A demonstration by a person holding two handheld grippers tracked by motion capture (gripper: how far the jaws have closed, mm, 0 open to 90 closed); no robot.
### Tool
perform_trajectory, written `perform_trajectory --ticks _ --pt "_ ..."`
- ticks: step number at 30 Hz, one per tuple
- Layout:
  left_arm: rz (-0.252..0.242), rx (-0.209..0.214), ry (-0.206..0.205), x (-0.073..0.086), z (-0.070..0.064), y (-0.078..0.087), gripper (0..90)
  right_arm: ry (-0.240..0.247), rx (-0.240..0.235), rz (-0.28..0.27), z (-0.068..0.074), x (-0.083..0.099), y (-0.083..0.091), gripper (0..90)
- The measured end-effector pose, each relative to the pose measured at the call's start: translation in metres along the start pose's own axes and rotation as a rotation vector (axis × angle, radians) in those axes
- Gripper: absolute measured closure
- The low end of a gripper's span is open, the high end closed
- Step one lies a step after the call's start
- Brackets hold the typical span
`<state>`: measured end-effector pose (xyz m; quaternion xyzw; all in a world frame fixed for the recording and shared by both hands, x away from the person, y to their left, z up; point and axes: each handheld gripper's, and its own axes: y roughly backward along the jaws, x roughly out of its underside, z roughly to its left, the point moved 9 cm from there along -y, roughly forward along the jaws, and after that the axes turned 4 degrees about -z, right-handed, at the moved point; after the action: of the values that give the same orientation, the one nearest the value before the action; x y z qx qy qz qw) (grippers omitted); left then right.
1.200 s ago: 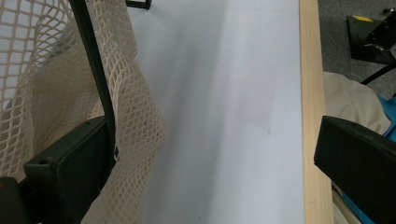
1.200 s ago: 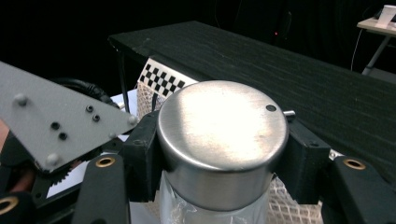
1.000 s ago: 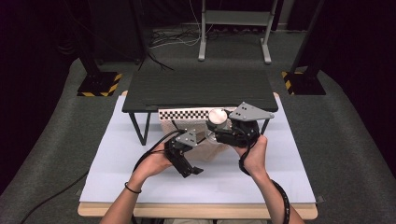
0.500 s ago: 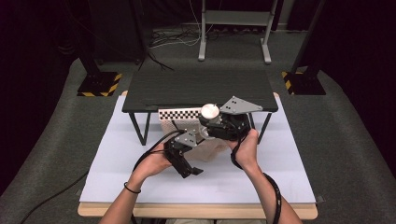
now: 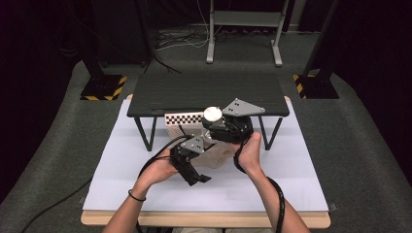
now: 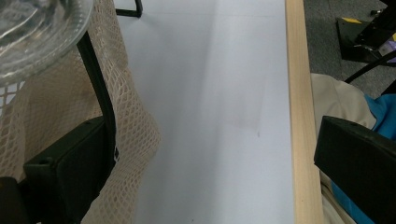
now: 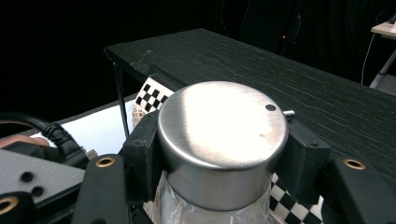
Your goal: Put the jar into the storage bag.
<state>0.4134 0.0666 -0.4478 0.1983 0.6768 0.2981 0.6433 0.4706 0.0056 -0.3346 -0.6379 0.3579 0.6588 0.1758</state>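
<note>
Jar gripped by its metal cap at centre frame, in front of the black shelf.

The right gripper (image 7: pixel 219 154) is clamped on the brushed steel lid (image 7: pixel 223 135), a round cap with one small dark hole near its rim; below it the clear glass jar (image 7: pixel 205 212) is cut off at the bottom edge. The left gripper (image 6: pixel 205 172) has its jaws spread wide; one jaw lies against a cream mesh bag (image 6: pixel 56 116), an open net weave, apparently not pinched. A ribbed glass base (image 6: pixel 32 32) sits upper left. The checkerboard card (image 5: pixel 183 118) carries no readable writing. The white sheet (image 5: pixel 291 160) covers the wood-edged table (image 5: pixel 204 219); the black shelf (image 5: pixel 209 90) shows wood grain.
</note>
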Motion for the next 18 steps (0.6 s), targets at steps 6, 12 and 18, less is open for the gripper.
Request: perform_trajectory --ticks 6,12,18 --pt "-0.003 0.002 -0.008 -0.001 -0.001 0.001 0.0 -0.005 -0.004 0.005 0.001 0.003 -0.009 39.4" --pt "-0.001 0.002 -0.019 -0.003 -0.004 0.003 0.0 -0.013 -0.008 0.004 0.001 0.005 -0.015 39.4" --pt "-0.004 0.004 -0.021 -0.004 -0.005 0.004 0.0 -0.026 -0.017 0.025 0.002 0.015 -0.022 39.4"
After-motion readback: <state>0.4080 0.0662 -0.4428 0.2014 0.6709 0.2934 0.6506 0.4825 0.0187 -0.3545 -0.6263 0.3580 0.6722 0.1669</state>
